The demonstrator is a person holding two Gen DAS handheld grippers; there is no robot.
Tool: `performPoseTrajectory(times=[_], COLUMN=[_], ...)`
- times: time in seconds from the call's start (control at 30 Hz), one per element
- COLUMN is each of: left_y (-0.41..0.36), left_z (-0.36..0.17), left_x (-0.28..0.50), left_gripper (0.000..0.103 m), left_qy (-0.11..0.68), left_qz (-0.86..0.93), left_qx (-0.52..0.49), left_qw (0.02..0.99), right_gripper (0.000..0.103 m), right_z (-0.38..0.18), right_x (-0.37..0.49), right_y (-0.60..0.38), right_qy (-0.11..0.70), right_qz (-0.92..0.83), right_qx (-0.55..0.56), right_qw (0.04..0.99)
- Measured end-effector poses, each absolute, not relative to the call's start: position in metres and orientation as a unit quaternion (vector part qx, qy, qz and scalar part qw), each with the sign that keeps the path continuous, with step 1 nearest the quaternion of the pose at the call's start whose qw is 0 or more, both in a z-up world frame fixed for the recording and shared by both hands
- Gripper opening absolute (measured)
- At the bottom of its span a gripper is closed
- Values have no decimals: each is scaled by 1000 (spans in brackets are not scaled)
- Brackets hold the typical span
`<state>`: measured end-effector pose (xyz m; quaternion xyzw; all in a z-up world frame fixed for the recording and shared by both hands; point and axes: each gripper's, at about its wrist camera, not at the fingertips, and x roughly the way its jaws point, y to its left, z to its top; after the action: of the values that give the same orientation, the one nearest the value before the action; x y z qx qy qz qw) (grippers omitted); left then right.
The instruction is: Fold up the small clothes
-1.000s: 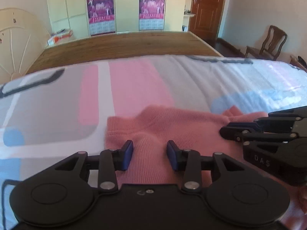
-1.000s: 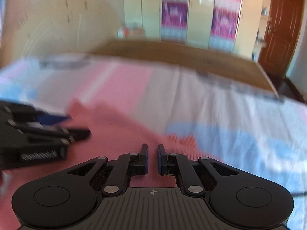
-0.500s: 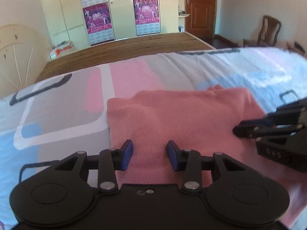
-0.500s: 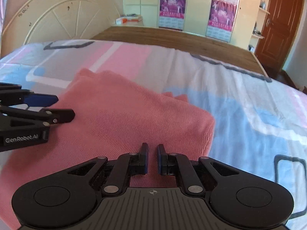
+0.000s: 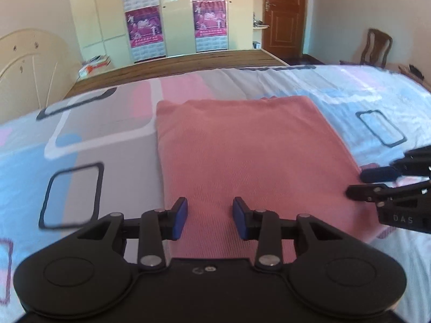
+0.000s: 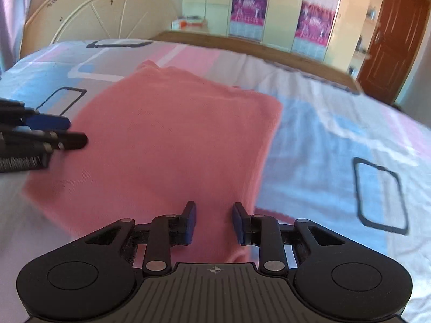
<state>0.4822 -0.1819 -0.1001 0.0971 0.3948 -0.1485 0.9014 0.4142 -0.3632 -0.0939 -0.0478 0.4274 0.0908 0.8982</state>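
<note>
A pink knitted garment (image 5: 247, 156) lies folded into a flat rectangle on the patterned bedsheet (image 5: 107, 134); it also shows in the right wrist view (image 6: 172, 140). My left gripper (image 5: 210, 216) is open and empty over the garment's near left part. My right gripper (image 6: 214, 222) is open and empty over the garment's near right corner. Each gripper shows in the other's view, the right one (image 5: 377, 180) at the garment's right edge, the left one (image 6: 54, 132) at its left edge.
A cream headboard (image 6: 102, 13) stands at the left. A wooden bed frame edge (image 5: 172, 67) runs along the far side, with wardrobes (image 5: 172, 13) and a brown door (image 5: 284, 13) behind. A wooden chair (image 5: 375, 47) stands at the far right.
The right gripper has opened and let go of the garment. Both grippers have pulled back toward the near edge. The garment now lies flat as a folded rectangle.
</note>
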Motion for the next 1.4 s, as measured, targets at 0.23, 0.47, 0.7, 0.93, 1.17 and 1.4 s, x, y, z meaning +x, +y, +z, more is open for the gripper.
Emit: performPoseTrajectory(times=[0.23,0.47,0.7,0.93,1.17,1.4], left_y=[-180,-181,-183,-173,-161,-133], left_z=[-124,-127,-126,-129,-128,-117], left_x=[443,434,422,412,402,399], left_gripper=[36,37,39,53,60,62], left_qy=[428,427,429,441,444,429], left_qz=[-137,-121,-112,-94,-75,-67], left_qx=[120,129,137,128,128,128], left_qw=[885,887,886,883,883,892], right_gripper=[29,31,31,64,14,64], right_z=[-105,-106,-109,-85,-106,-94], right_x=[386,381,380,372,384,385], right_y=[-361,-368,-389,-391,-395,-413], right_qy=[440,429,425,391,417,407], right_qz=[86,84,63,99,107,128], right_qx=[-53,-21,9,43,29,44], right_qw=[892,899,903,914,902,904])
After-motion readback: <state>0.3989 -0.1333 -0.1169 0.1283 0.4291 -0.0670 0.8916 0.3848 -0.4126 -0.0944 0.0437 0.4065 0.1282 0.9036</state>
